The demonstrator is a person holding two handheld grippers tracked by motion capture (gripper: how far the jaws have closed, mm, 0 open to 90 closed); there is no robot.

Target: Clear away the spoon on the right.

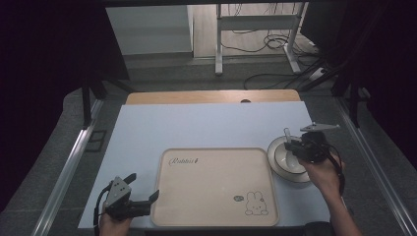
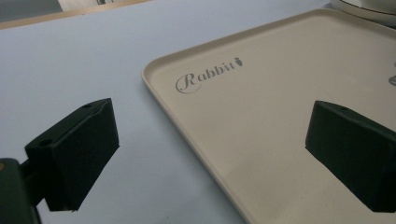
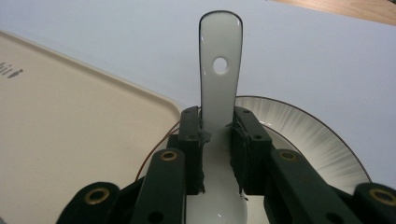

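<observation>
In the high view we see a beige tray (image 1: 215, 187) in the lower centre of the frame, lying on the pale blue surface (image 1: 196, 125), with the word "Rabbit" at its upper left and a small rabbit drawing (image 1: 256, 204) at its lower right. Just beside the right edge of the tray stands a white bowl (image 1: 282, 160), and nothing lies on the tray itself. The right gripper (image 1: 295, 146) is above this bowl and it is closed on a white ceramic spoon (image 3: 219, 93), its jaws pressing the handle from both sides. In the right gripper view the long axis of the spoon runs straight up the frame, handle end with a small hole at the top, scoop at the bottom over the bowl. The left gripper (image 1: 143, 189) is at the lower left, beside the left edge of the tray, with jaws wide apart and holding nothing.
</observation>
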